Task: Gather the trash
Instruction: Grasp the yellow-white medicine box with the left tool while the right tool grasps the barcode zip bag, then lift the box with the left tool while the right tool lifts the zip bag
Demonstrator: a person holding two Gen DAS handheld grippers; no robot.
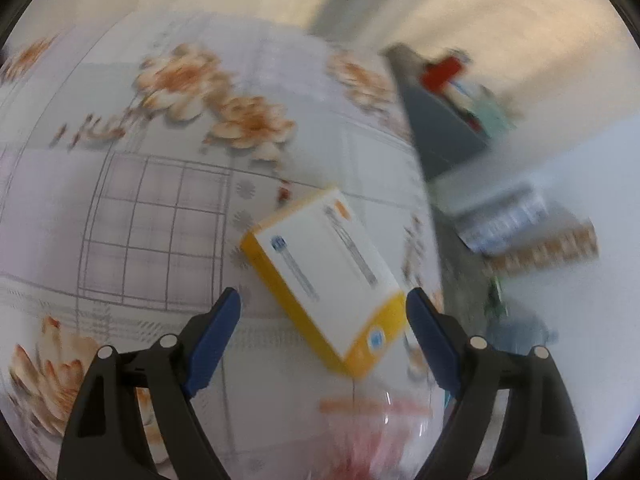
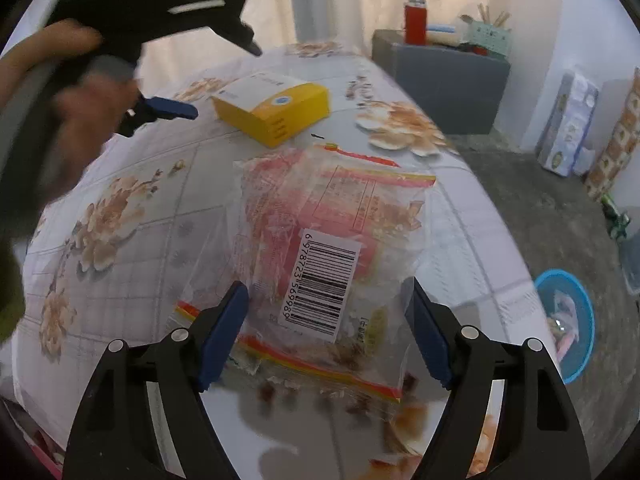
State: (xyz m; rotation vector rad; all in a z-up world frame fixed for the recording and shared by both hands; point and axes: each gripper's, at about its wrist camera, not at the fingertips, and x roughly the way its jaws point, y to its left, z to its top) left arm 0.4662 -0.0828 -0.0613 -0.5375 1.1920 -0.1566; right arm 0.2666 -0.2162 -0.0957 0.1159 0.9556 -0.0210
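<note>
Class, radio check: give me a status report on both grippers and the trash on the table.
Left gripper open, jaws around the yellow box. Right gripper open, over the plastic wrapper. Both items flat on the table, ungrasped. Nothing blocking.

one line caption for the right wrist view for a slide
Open right gripper poised over a clear snack bag on the floral tablecloth, yellow box beyond.

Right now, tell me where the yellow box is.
The yellow box lies on the floral tablecloth, beyond the clear plastic bag in the right wrist view; in the left wrist view it sits just ahead of the open left gripper.
</note>
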